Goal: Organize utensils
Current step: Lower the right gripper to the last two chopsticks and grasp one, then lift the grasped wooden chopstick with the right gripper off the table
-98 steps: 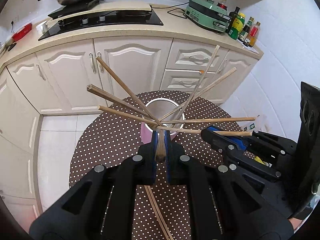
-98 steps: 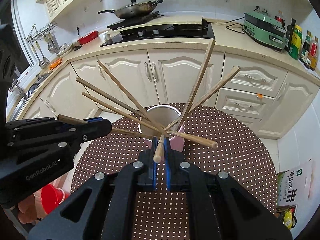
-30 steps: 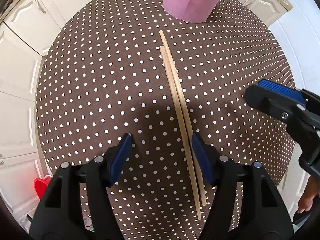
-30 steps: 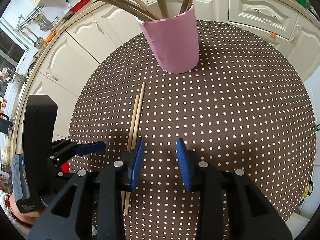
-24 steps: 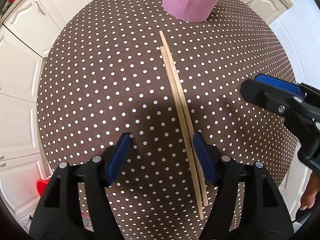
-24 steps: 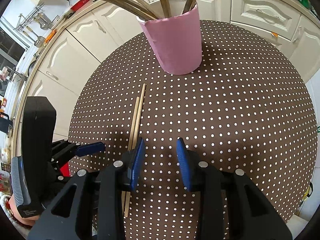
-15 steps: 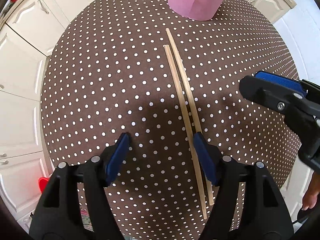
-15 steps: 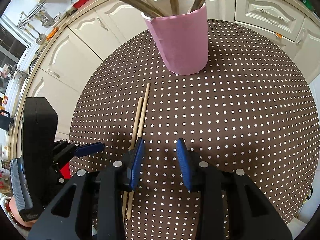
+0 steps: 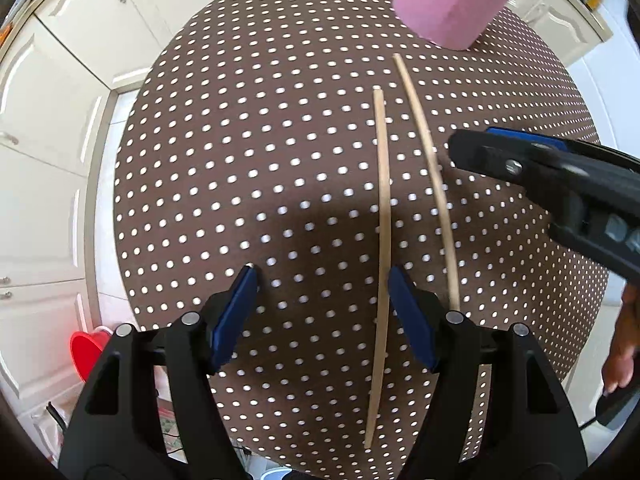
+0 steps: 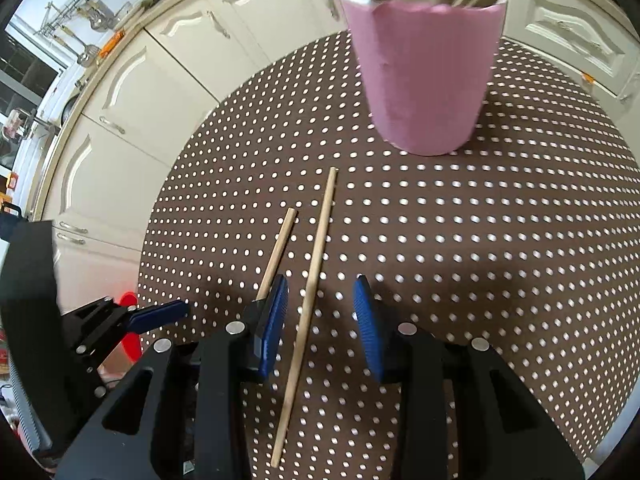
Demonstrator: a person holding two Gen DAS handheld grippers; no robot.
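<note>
Two wooden chopsticks lie side by side, a small gap apart, on the brown dotted tablecloth (image 9: pixel 240 160). My left gripper (image 9: pixel 322 284) points straight down and is open; the left chopstick (image 9: pixel 383 208) runs between its jaws, close to the right finger. The right chopstick (image 9: pixel 434 176) lies outside them. My right gripper (image 10: pixel 320 304) is open and straddles the longer-looking chopstick (image 10: pixel 316 256) without touching it; the other chopstick (image 10: pixel 280 244) disappears behind its left finger. A pink cup (image 10: pixel 428 80) holding several chopsticks stands beyond. Each gripper shows in the other's view, the right gripper (image 9: pixel 520 160) and the left gripper (image 10: pixel 160 316).
The round table's edge curves close on all sides. White cabinets (image 9: pixel 48 120) surround it, a red bowl (image 9: pixel 88 348) sits on the floor at the left, and a person's hand (image 9: pixel 620 356) is at the right edge. A counter with utensils (image 10: pixel 92 12) runs behind.
The two chopsticks, earlier touching, now lie apart. Both grippers shifted sideways over them: one stick is now inside the left jaws, the other inside the right jaws. The cup looms nearer.
</note>
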